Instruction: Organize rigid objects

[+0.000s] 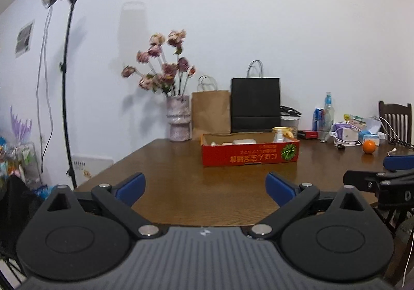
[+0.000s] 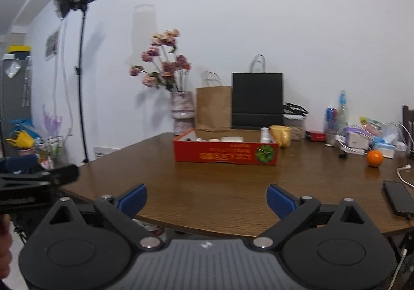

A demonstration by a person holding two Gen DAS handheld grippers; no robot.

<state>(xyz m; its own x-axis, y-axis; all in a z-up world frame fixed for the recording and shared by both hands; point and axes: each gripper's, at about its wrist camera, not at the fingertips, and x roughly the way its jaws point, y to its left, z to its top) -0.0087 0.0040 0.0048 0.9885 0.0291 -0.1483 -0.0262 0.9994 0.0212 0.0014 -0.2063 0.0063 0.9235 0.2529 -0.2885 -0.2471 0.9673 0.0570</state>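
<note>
Left gripper (image 1: pixel 205 187) jaws wide open, empty; right gripper (image 2: pixel 207 198) same.

The left gripper (image 1: pixel 205 187) hangs over the near edge of the brown table (image 1: pixel 168 181), its blue pads spread wide with nothing between them. Farther in sits a red cardboard box (image 1: pixel 249 154) holding small pale items — hard to make out. Behind it stand a flower vase (image 1: pixel 179 118), a brown bag (image 1: pixel 211 114) and a black bag (image 1: pixel 255 105). An orange (image 1: pixel 368 146) lies far right — the right gripper (image 1: pixel 383 176) enters at that edge.
</note>
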